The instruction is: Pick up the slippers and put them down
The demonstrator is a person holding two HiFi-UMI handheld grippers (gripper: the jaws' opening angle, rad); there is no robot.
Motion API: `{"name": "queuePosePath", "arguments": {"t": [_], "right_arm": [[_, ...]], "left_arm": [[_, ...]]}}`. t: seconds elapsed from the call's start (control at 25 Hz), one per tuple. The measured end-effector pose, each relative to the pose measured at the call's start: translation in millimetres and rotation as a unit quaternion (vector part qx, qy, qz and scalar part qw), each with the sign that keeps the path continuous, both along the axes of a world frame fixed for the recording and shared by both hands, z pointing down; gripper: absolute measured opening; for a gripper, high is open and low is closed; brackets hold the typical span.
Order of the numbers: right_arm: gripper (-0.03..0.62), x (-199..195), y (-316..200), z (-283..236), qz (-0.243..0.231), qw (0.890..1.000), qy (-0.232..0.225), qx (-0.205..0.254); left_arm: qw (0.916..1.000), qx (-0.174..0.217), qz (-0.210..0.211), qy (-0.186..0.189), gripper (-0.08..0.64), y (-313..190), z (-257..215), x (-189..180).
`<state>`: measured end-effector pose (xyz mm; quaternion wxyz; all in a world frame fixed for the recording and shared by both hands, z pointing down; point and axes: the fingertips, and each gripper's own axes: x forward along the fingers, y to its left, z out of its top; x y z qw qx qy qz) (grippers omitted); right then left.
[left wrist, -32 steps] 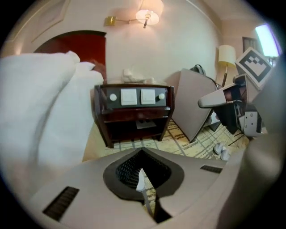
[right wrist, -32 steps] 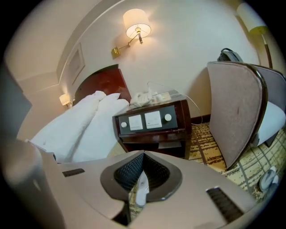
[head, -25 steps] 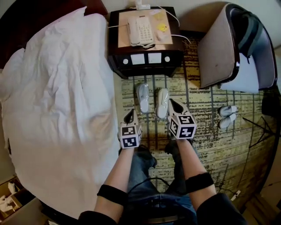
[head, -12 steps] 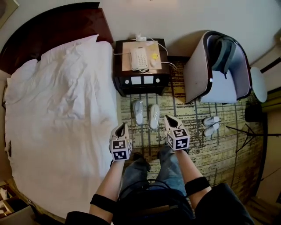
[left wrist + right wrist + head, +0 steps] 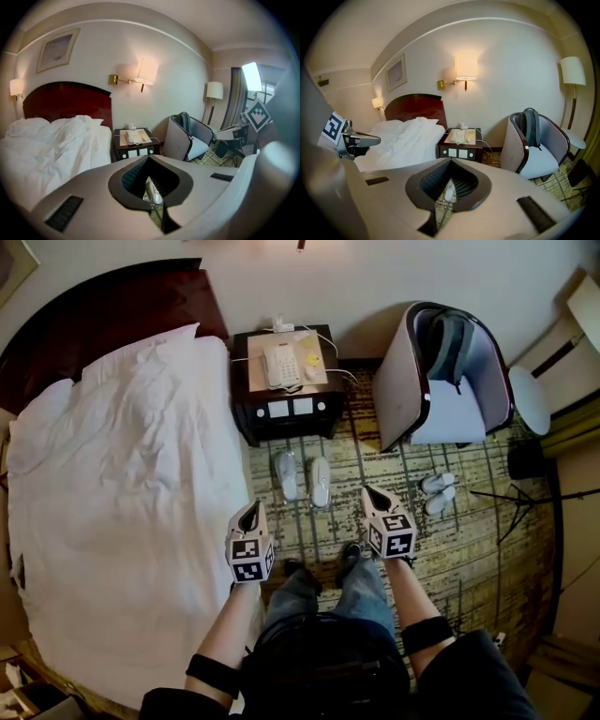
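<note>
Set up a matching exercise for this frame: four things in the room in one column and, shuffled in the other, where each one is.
Things:
1. phone
2. backpack
3. slippers
4. duvet

Places:
a. on the carpet, in front of the nightstand
b. spread over the bed
c. on top of the nightstand
d. in the chair

Pairs: 1-c, 2-d, 3-a, 4-b
</note>
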<state>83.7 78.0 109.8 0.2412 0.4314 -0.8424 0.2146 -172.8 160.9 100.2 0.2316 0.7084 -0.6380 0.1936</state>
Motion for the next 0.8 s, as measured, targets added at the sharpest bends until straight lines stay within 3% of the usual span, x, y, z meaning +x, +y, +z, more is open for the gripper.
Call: {"name": "queuePosePath", "arguments": {"t": [0.8], "right_arm": [[0.003,21,39,13,-0.054,0.998,-0.006,-0.021]], "left_arm": [[0.9995,-0.007,-0.026,-0.013,0.000,48,-6,59]]}}
